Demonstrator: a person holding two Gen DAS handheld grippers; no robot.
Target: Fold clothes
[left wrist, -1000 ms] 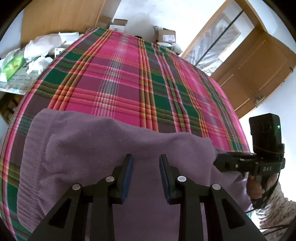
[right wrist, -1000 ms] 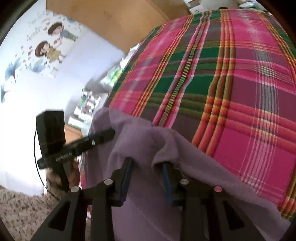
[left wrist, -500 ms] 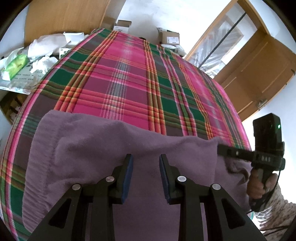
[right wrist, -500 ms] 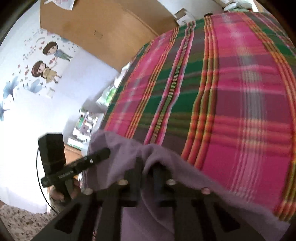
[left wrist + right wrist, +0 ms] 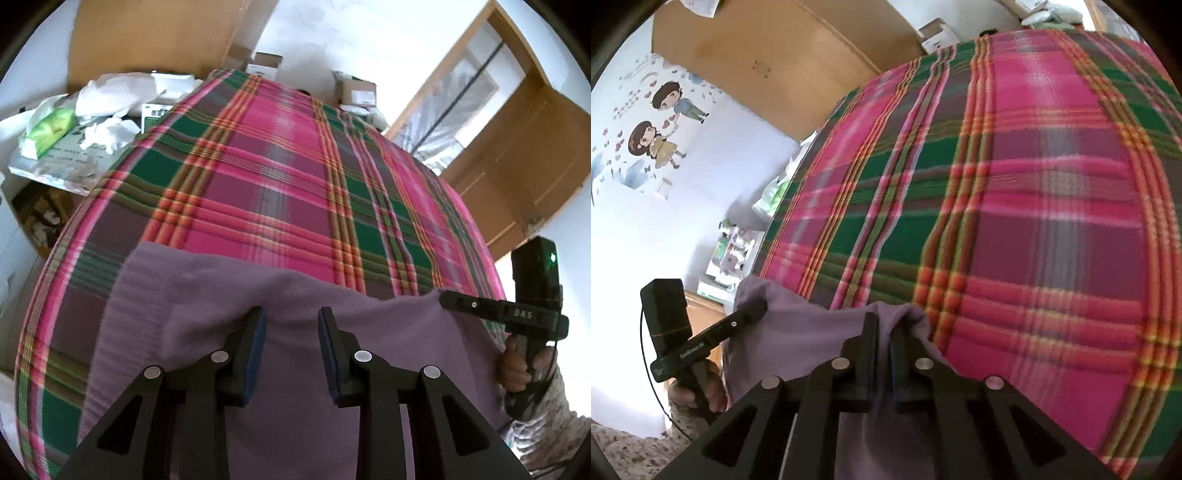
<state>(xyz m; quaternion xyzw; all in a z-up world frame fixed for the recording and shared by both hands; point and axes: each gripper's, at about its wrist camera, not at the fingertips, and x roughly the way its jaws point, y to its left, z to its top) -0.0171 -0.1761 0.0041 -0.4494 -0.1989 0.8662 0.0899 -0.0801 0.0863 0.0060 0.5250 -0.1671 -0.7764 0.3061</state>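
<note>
**Purple garment pinched at one corner, the other hand-held gripper standing open over it**

A purple knitted garment point(image 5: 295, 332) is lying across the near edge of a bed covered with a pink and green plaid bedspread point(image 5: 280, 192), its far hem running roughly parallel to that edge. The right hand-held gripper point(image 5: 882, 332) is squeezing its fingers nearly together on a raised bunch of the cloth at the garment's right-hand corner, and the fabric is peaking up between them. The left hand-held gripper point(image 5: 291, 332) is hovering above the middle of the garment with its jaws standing well apart; nothing is between its blue pads point(image 5: 258, 339).

Judging from this, a fold is being set up or carried: one corner is gripped, the matching one is not. Whether the garment is already doubled over is not something I can tell, since its near part is hidden under the hand-held grippers.

Any fold from here is calling for a second hold, with the left fingers closing on the far hem towards the left corner, so both corners can travel together and the edge stays straight.
</note>
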